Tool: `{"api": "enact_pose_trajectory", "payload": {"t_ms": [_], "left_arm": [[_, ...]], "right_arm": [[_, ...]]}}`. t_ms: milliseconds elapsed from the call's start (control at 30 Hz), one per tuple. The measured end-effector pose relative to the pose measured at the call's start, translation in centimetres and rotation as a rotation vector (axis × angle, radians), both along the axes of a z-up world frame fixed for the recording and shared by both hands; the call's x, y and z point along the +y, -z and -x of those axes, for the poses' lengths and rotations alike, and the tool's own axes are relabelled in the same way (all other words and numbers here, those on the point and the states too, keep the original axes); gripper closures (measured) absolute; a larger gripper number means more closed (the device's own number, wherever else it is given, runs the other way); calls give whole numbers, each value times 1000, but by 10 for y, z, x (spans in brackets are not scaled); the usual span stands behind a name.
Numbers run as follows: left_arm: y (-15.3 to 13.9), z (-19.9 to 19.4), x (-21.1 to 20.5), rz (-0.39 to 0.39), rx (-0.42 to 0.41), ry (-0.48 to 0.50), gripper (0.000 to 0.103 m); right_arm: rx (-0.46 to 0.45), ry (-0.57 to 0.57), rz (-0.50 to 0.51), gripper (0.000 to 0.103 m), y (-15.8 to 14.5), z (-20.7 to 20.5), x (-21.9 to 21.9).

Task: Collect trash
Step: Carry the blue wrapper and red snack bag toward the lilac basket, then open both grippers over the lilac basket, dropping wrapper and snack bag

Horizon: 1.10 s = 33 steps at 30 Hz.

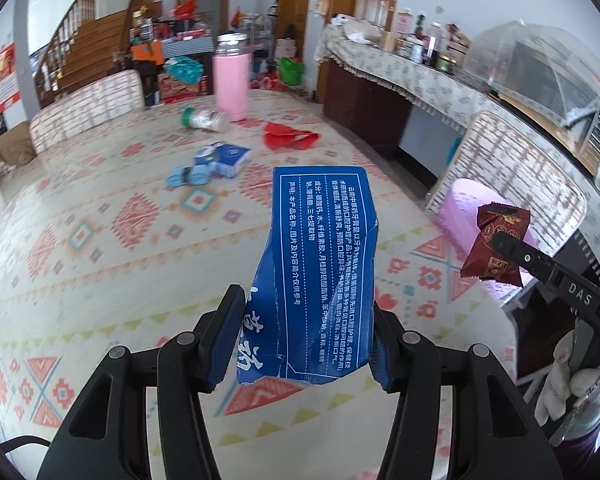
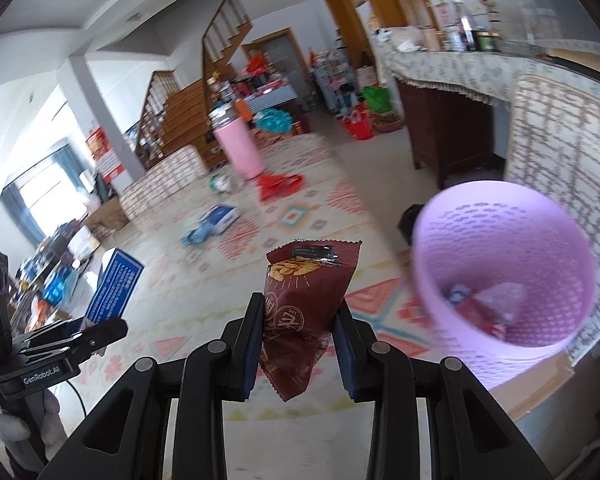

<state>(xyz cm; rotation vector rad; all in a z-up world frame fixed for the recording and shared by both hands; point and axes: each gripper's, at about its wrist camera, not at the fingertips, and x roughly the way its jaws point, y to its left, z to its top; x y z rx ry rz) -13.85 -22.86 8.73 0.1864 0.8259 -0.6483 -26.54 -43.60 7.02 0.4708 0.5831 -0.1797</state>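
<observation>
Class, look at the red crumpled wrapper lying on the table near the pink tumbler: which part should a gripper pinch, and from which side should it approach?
Probably the raised crumpled ridge of the red wrapper, coming from above with the fingers straddling the fold. It lies low and spread on the tablecloth, so a sideways approach would likely slide under nothing. The pink tumbler stands just behind it, so come from the near side.

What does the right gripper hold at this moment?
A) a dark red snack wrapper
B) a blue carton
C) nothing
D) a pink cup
A: the right gripper is shut on the dark red snack wrapper, close to the purple bin; the blue carton is in the left gripper.
</observation>
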Motion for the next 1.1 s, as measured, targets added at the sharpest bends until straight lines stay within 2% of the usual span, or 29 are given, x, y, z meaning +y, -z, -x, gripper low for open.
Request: {"api": "enact_pose_trajectory", "payload": {"t_ms": [200, 500, 733, 900, 1000, 1100], "left_arm": [[-7, 7, -40, -3, -9, 86, 49], [-11, 15, -140, 19, 42, 264, 49], [-7, 15, -208, 19, 82, 349, 49], [0, 8, -246, 16, 120, 375, 49], [3, 6, -256, 12, 121, 376, 44], [6, 6, -255, 17, 126, 370, 35]], "right_arm": [[-4, 100, -17, 68, 1, 30, -44], [11, 228, 14, 68, -1, 64, -101], [25, 258, 12, 68, 2, 67, -133], [32, 269, 6, 68, 6, 61, -154], [33, 274, 7, 66, 8, 55, -164], [29, 284, -8, 64, 10, 52, -172]]}}
